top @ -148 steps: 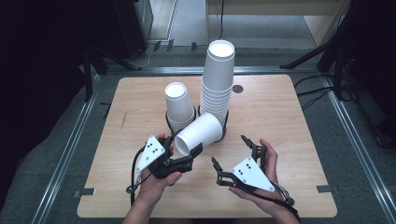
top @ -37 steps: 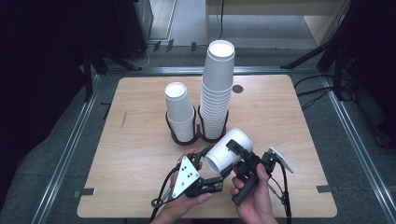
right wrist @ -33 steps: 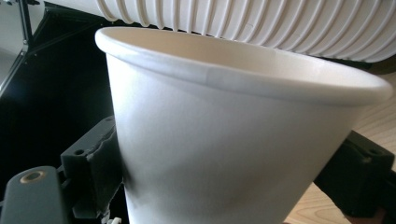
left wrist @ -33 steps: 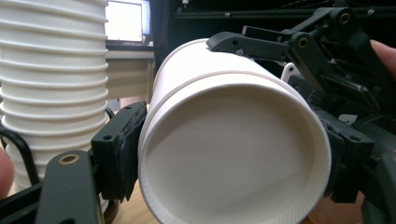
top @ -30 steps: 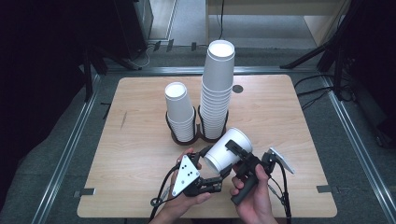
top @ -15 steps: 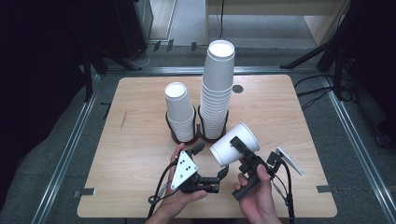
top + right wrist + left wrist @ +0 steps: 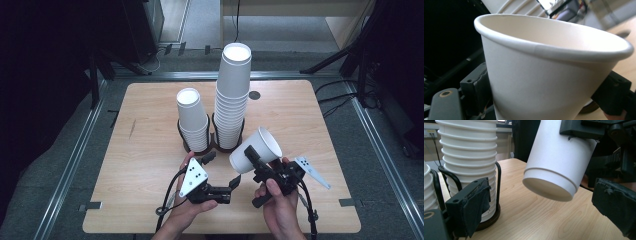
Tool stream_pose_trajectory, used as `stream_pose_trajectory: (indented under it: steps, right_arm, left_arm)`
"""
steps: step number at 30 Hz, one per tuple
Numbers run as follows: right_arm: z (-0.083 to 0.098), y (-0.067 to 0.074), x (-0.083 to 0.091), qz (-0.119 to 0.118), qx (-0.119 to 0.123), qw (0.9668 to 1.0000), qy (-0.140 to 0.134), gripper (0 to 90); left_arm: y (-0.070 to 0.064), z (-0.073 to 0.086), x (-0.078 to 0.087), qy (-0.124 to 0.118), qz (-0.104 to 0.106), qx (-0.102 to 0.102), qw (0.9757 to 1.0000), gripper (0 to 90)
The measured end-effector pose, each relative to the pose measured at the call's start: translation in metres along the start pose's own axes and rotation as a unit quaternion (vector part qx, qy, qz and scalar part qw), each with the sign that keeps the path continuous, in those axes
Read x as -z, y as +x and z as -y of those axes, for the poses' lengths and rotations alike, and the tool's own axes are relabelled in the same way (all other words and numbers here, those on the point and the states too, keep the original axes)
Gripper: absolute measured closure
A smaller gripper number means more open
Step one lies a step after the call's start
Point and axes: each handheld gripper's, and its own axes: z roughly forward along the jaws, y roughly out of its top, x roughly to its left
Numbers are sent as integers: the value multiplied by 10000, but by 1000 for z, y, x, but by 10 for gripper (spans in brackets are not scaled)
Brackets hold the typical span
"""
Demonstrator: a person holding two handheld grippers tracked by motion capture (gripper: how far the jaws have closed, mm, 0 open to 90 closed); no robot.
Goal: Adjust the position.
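Observation:
A white paper cup [image 7: 255, 150] hangs tilted above the table's front, mouth up and to the right. My right gripper [image 7: 253, 161] is shut on its lower wall. In the right gripper view the cup [image 7: 544, 82] sits between both black fingers [image 7: 475, 92]. My left gripper [image 7: 222, 169] lies just left of the cup, open after its jaws spread within the last second. In the left gripper view its pads [image 7: 477, 205] stand wide apart, and the cup's base [image 7: 549, 190] floats ahead without touching them.
A tall stack of cups [image 7: 232, 95] and a short stack [image 7: 192, 120] stand side by side in black wire holders at the middle of the wooden table [image 7: 145, 105]. The tall stack [image 7: 469, 152] is close on the left gripper's left.
The left gripper has let go of the cup's base and drawn back to the left. The right gripper has carried the cup a little up and to the right.

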Motion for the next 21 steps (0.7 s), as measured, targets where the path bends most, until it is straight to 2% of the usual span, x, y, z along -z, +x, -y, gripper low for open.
stream_pose_trajectory:
  steps: [2,4,5,9,10,11,12,14,16,19,21]
  right_arm:
    - [0,2,0,82,411,9991,-86,145]
    - [-1,5,0,177,817,9963,-177,144]
    - [0,6,-1,249,1050,9940,-203,144]
    - [2,8,-3,362,1606,9858,-324,143]
    - [3,8,-3,403,1740,9832,-380,142]
    - [6,7,-4,487,2006,9772,-500,142]
    - [7,7,-5,551,2189,9727,-537,141]
    - [9,7,-5,691,2410,9665,-552,139]
    - [10,4,-7,851,2671,9583,-553,139]
    - [9,-1,-8,966,2786,9538,-577,138]
    - [7,-4,-9,1040,2909,9491,-609,139]
  left_arm:
    - [1,0,0,-1,-2,2,10000,23]
    - [1,0,1,-3,-4,1,10000,23]
    - [1,0,1,-7,-6,8,10000,23]
    - [3,-1,1,4,-48,22,10000,23]
    - [3,-1,1,0,-60,39,10000,23]
    - [4,-1,1,-1,-73,53,10000,23]
    - [4,-1,1,-2,-79,57,10000,23]
    - [6,-1,2,-6,-112,69,9999,23]
    - [8,-2,2,17,-143,95,9999,23]
    - [12,-2,3,39,-205,122,9997,23]
    - [15,-2,4,49,-230,162,9996,23]
